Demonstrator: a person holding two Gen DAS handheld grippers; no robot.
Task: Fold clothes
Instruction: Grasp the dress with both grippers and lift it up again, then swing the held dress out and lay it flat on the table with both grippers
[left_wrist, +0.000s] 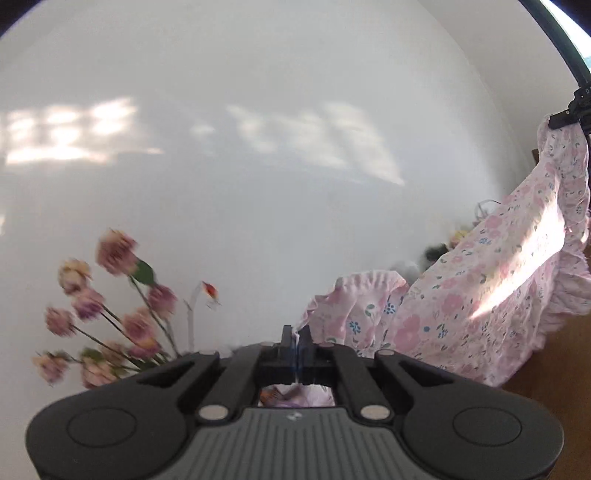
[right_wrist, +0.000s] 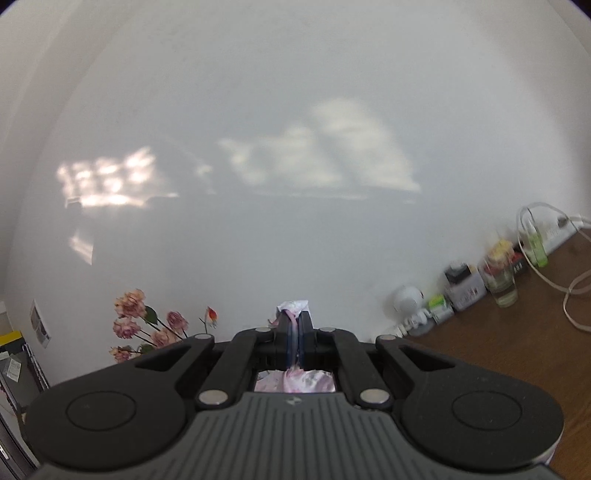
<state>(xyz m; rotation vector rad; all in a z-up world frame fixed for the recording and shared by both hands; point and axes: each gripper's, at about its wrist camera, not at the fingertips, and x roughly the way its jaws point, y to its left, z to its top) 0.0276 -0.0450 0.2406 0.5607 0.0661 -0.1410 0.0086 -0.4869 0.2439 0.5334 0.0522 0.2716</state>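
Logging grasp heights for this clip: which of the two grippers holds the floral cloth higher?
Seen from the left wrist, the right gripper pins the pink floral ruffled cloth higher; the cloth slopes down from it to the left gripper.

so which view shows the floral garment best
The left wrist view: the garment hangs spread out, pink flowers and ruffled edge visible, held between the left gripper and right gripper. The right wrist view shows only a pinched scrap.
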